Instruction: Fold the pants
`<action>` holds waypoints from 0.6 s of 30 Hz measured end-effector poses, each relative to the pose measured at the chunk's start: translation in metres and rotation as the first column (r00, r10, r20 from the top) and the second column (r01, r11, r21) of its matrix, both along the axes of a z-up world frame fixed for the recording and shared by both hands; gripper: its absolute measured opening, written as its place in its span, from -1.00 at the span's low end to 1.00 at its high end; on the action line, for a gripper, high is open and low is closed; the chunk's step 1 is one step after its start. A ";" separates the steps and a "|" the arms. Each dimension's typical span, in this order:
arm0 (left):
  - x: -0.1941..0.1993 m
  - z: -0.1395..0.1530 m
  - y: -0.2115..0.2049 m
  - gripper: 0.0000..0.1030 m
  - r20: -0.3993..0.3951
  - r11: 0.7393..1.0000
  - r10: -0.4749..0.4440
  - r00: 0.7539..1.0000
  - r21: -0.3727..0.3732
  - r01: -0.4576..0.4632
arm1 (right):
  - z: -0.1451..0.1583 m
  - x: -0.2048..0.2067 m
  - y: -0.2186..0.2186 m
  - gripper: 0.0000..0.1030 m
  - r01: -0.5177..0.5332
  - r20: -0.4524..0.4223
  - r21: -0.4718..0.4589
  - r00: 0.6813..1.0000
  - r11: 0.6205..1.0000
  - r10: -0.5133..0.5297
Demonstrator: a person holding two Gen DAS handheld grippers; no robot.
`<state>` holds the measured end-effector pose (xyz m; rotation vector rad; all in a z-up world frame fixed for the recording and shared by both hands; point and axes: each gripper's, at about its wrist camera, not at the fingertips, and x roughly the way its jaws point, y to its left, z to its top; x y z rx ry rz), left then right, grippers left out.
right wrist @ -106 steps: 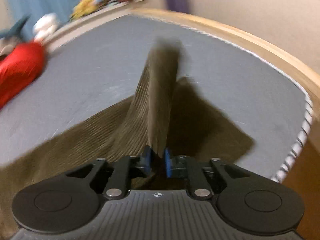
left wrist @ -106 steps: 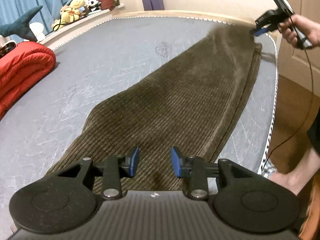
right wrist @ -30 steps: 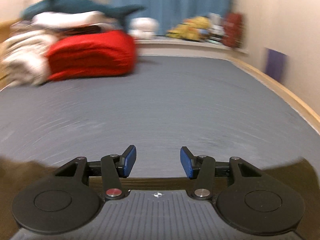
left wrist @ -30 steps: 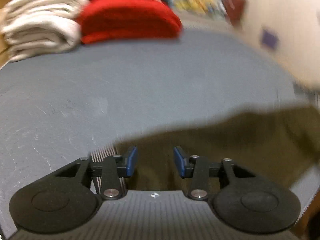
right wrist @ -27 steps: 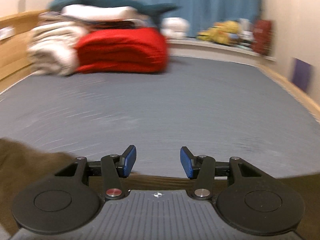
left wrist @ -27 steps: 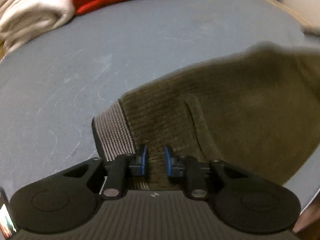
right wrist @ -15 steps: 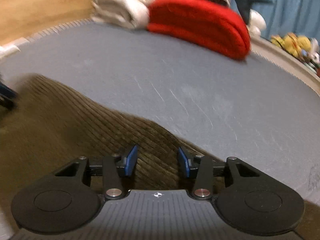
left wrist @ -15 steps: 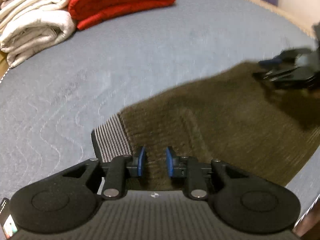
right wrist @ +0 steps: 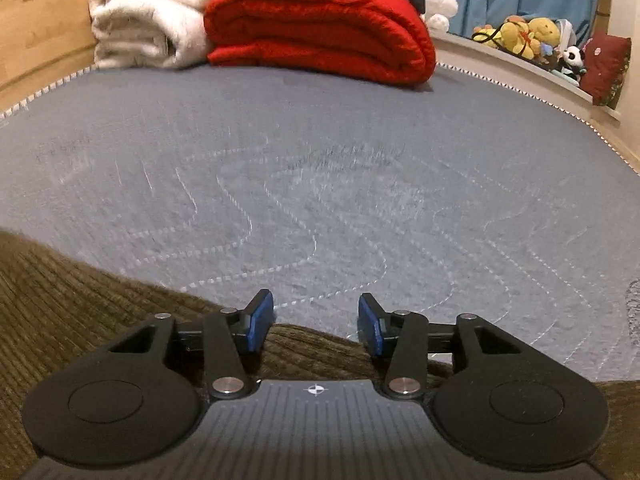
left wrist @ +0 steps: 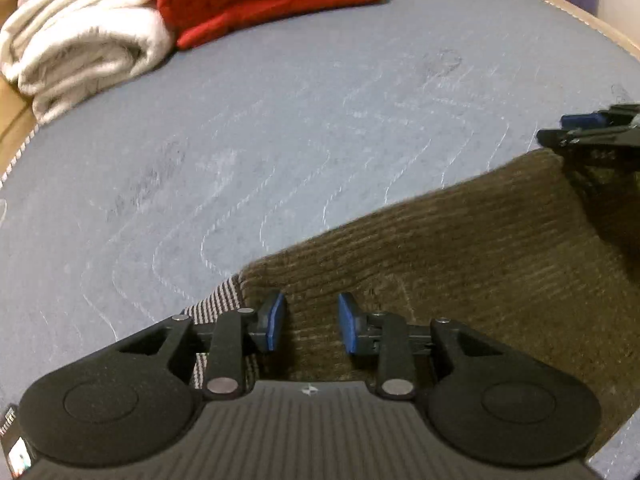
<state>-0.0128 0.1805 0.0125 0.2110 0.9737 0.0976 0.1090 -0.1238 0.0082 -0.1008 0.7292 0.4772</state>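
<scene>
Brown corduroy pants (left wrist: 460, 260) lie flat on the grey mattress (left wrist: 280, 140), a striped band (left wrist: 218, 304) showing at their left end. My left gripper (left wrist: 311, 322) hovers low over that end; its jaws are opening, and the cloth lies under the pads, not pinched. At the right edge of this view, my right gripper (left wrist: 568, 128) reaches over the pants' far corner. In the right wrist view the pants (right wrist: 80, 312) fill the lower left. There my right gripper (right wrist: 315, 320) stands over their far edge, its jaws opening a little with nothing between them.
A folded red blanket (right wrist: 320, 28) and a rolled white blanket (right wrist: 152, 12) sit at the far end of the mattress (right wrist: 320, 160). Plush toys (right wrist: 520, 32) line a ledge at the back right. A wooden bed frame (right wrist: 48, 32) borders the left side.
The left jaws, nearly together over the pants' end half a second ago, now stand wider. The right gripper has swung across and come down over the pants' far edge.
</scene>
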 end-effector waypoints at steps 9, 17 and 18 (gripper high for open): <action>0.003 0.037 -0.050 -0.26 0.150 0.990 -0.107 0.983 -0.070 0.119 | 0.037 -0.031 -0.081 0.22 0.021 0.078 0.033 0.997 0.999 -0.023; 0.017 0.033 -0.092 -0.21 0.163 0.982 -0.158 0.974 -0.075 0.172 | 0.022 -0.040 -0.153 0.23 0.112 -0.001 -0.027 0.994 0.993 -0.112; 0.018 0.035 -0.097 -0.20 0.169 0.980 -0.164 0.972 -0.082 0.179 | 0.025 -0.039 -0.170 0.23 0.149 -0.006 -0.012 0.989 0.989 -0.149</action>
